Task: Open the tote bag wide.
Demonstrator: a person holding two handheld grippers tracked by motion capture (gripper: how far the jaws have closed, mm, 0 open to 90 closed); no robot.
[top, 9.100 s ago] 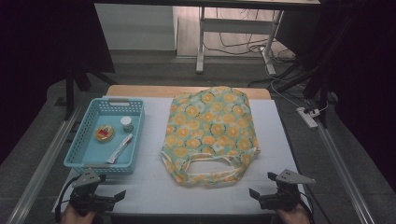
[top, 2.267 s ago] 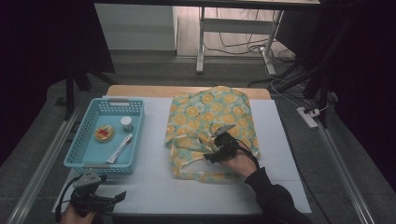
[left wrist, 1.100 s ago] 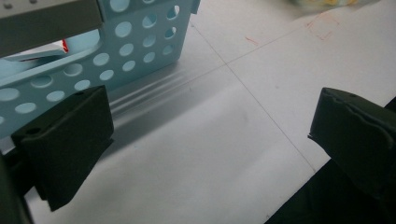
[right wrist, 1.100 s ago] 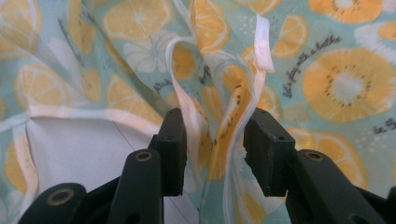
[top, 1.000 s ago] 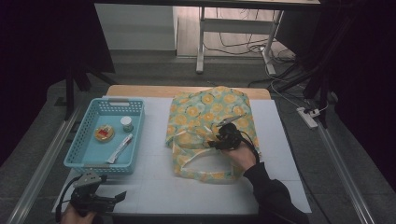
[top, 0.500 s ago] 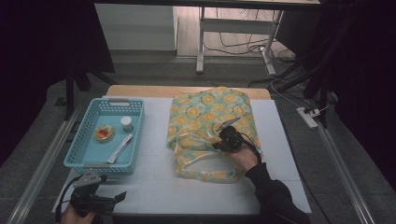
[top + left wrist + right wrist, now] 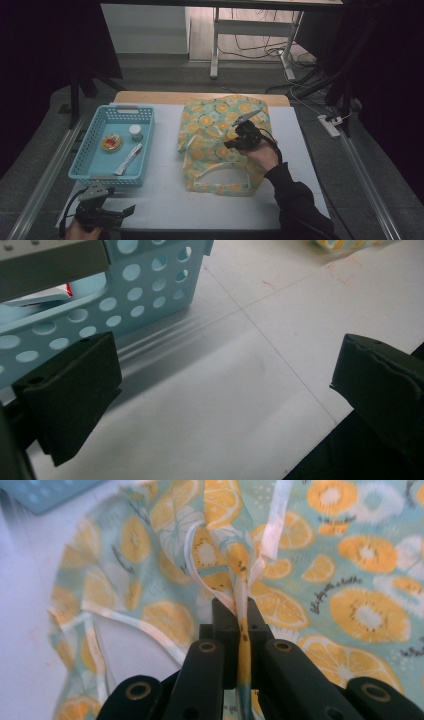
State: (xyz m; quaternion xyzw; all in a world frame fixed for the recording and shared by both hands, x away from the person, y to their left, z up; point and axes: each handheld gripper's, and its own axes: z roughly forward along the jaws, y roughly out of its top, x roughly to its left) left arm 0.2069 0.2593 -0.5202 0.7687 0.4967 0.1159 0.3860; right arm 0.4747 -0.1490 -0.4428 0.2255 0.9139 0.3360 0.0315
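The teal cloth bag printed with orange slices was what your right gripper clenched by a fold mid-table, while your left gripper gaped at the near-left corner.

**Readable text: almost none**

Small black script was printed on the orange-slice cloth, to the right of the right gripper beside the fruit prints, too blurred to read for sure. Faint red pen marks on the table ahead of the left gripper formed no legible characters.
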